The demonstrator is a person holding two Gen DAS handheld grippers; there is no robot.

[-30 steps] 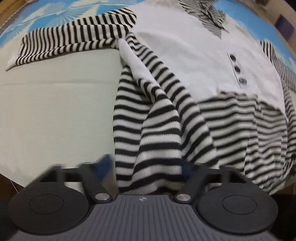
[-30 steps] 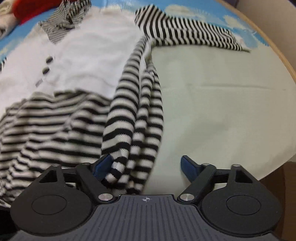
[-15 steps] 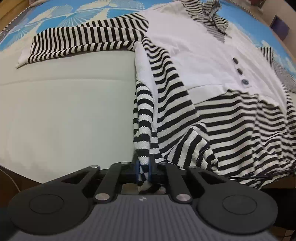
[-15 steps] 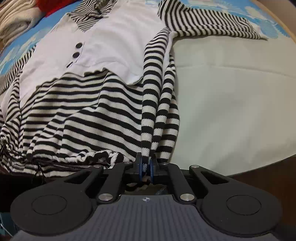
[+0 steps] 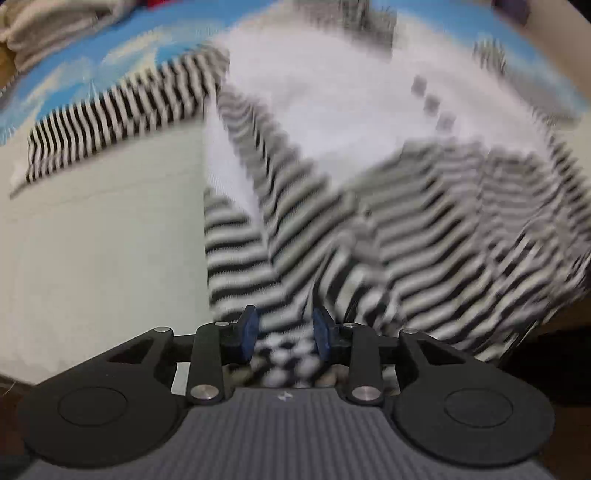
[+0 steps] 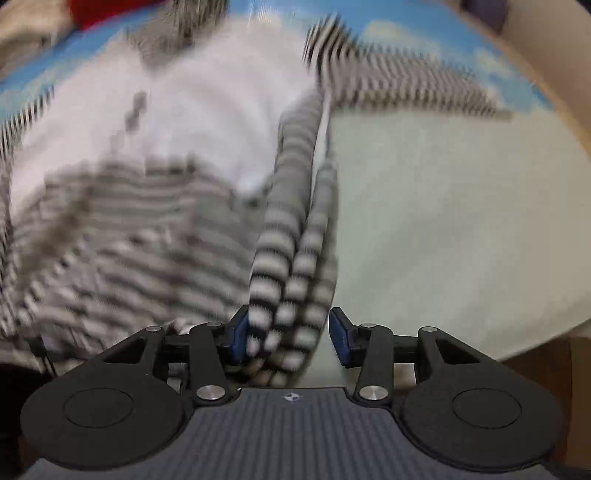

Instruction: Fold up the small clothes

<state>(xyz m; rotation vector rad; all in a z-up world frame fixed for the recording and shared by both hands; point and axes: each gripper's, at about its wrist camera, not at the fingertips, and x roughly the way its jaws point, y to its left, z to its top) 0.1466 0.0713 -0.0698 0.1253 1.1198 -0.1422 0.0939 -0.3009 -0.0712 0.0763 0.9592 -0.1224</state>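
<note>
Black-and-white striped knit sweater w/ plain white chest panel [image 5: 332,110] [image 6: 207,122] lies spread on pale green-white sheet [image 5: 99,240] [image 6: 461,206]; far sleeve edges reach onto blue patterned cloth [image 5: 122,48] [image 6: 399,26]. Both views motion-blurred. Left gripper [image 5: 284,328]: jaws parted, bunched striped hem sits between blue pads, not pinched. Right gripper [image 6: 290,332]: jaws apart, striped fold against left pad only, loose.

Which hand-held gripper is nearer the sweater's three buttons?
Hard to call, both frames are blurred. The left hand-held gripper and right hand-held gripper each straddle the sweater hem, the buttons far ahead: up-right of the left, up-left of the right.
</note>
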